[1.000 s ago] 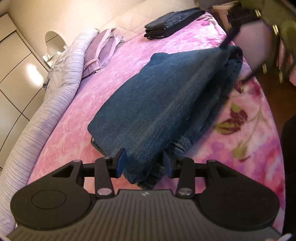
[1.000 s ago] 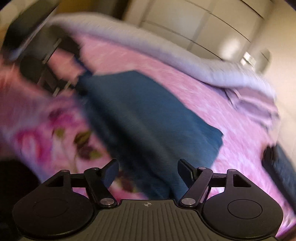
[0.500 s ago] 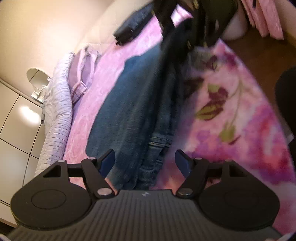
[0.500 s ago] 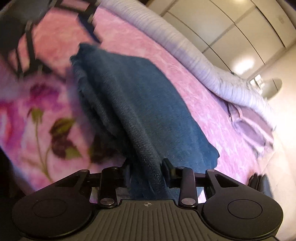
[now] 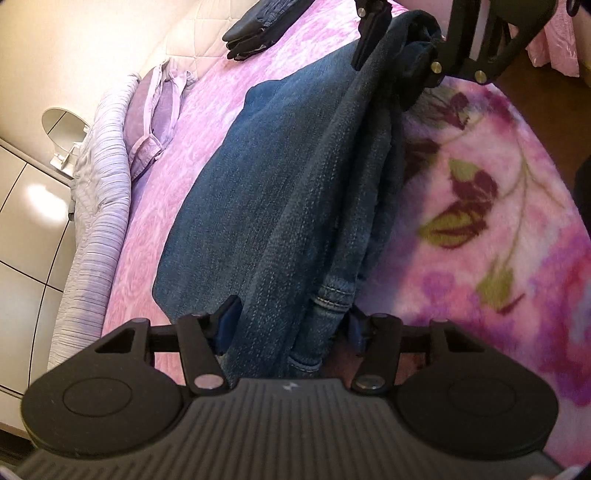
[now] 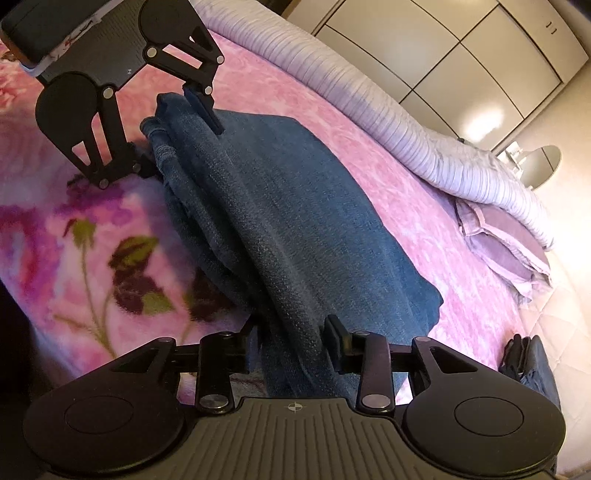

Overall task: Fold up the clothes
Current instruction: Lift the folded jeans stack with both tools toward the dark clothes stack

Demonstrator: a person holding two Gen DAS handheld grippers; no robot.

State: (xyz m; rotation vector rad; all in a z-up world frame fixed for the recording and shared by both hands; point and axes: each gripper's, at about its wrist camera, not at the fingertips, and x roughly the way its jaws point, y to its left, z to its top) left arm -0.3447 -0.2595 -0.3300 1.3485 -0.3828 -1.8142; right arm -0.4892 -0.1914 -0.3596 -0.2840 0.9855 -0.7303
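Note:
Folded blue jeans (image 5: pixel 295 177) lie on the pink bed cover (image 5: pixel 207 107); they also show in the right wrist view (image 6: pixel 295 206). My left gripper (image 5: pixel 291 321) is shut on the near end of the jeans, denim bunched between its fingers. My right gripper (image 6: pixel 295 343) is shut on the opposite end. Each gripper shows in the other's view, the right one at the far end (image 5: pixel 402 48), the left one at the far end (image 6: pixel 173 122). The edge held between the two is lifted a little off the bed.
A folded dark garment (image 5: pixel 262 26) lies at the head of the bed, also seen in the right view (image 6: pixel 532 365). A lilac garment (image 5: pixel 159 110) and a striped rolled duvet (image 5: pixel 99 206) lie along the far side. A flowered blanket (image 5: pixel 480 221) covers the near edge. White wardrobe doors (image 6: pixel 461 62) stand behind.
My left gripper was open half a second ago and has shut on the jeans' end. My right gripper stays shut on the other end. Both views have steadied.

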